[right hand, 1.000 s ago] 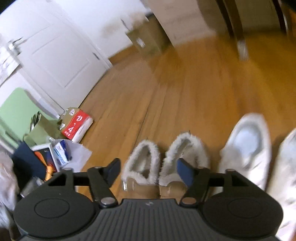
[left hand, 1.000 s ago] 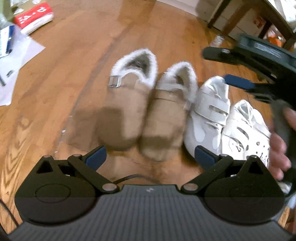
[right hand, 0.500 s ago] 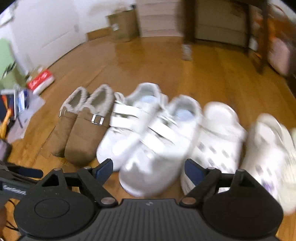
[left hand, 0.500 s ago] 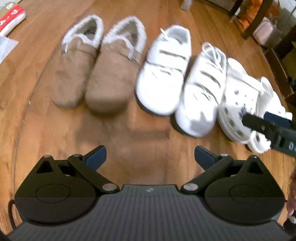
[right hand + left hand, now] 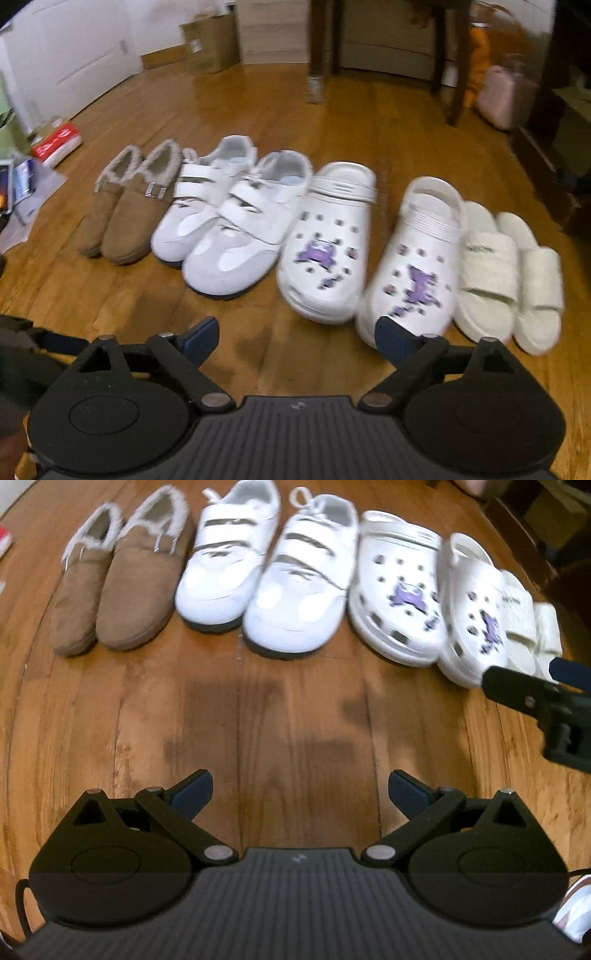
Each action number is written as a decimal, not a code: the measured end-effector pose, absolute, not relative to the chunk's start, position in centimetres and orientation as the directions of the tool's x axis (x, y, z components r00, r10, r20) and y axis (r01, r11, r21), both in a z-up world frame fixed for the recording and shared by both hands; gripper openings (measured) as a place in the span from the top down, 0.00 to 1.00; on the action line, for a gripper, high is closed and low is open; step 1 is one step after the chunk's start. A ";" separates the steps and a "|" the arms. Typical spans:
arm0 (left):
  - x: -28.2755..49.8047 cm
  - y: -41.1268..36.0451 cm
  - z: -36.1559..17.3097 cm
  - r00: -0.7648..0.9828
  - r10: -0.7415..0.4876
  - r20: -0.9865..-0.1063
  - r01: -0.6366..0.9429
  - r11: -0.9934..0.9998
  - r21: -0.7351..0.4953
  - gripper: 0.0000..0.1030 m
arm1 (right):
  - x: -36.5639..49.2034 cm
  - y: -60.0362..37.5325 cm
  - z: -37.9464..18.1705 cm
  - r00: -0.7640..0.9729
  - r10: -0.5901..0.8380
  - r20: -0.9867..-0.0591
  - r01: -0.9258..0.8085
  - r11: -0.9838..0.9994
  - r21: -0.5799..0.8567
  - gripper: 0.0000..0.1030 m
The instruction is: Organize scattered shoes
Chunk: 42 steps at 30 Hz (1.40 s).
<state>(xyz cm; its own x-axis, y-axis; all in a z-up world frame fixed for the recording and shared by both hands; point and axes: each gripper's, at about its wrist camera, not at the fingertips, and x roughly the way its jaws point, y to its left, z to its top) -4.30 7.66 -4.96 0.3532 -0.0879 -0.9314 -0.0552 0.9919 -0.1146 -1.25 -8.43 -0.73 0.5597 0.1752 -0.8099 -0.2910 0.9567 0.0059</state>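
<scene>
Several pairs of shoes stand side by side in a row on the wooden floor. From the left: brown fur-lined slippers [image 5: 122,579] [image 5: 129,206], white strap sneakers [image 5: 266,572] [image 5: 221,229], white clogs with purple charms [image 5: 402,587] [image 5: 332,240], and cream slides [image 5: 532,627] [image 5: 509,269]. My left gripper [image 5: 299,794] hangs open above bare floor in front of the sneakers, holding nothing. My right gripper [image 5: 295,336] is open too, empty, in front of the clogs. In the left wrist view the right gripper [image 5: 539,698] juts in from the right edge, near the slides.
A red-and-white pack [image 5: 57,142] and loose papers [image 5: 22,192] lie at the far left. A cardboard box [image 5: 210,42], dark table legs [image 5: 319,48] and a pink bag [image 5: 502,96] stand behind the row. Dark furniture [image 5: 554,155] lines the right side.
Both grippers have pulled back from the shoes and swung right. The view widened from the slippers to the whole row, clogs and slides included. Both stayed open.
</scene>
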 end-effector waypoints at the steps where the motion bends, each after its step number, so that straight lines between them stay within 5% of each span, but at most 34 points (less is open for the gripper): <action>1: -4.4 7.0 -4.8 0.364 -0.087 -0.927 -0.047 0.993 -0.112 0.00 | -1.5 -8.8 -0.8 0.567 0.165 -0.807 -0.277 0.961 0.002 0.10; 19: -5.2 1.3 -4.3 0.414 -0.042 -0.909 0.029 0.999 -0.033 0.00 | -3.3 -14.9 -2.6 0.589 0.051 -0.807 -0.092 0.996 -0.004 0.07; 42: -5.7 0.1 -3.3 0.459 -0.021 -0.888 0.056 0.998 0.005 0.00 | -3.0 -15.0 -2.9 0.606 0.083 -0.791 -0.133 0.991 0.002 0.04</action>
<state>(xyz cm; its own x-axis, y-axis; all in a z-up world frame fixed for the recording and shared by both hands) -5.71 0.11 -3.28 0.4587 -0.0215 -0.8883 0.0562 0.9984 0.0049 -2.96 -15.00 -2.88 0.6061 0.0834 -0.7910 -0.1332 0.9911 0.0024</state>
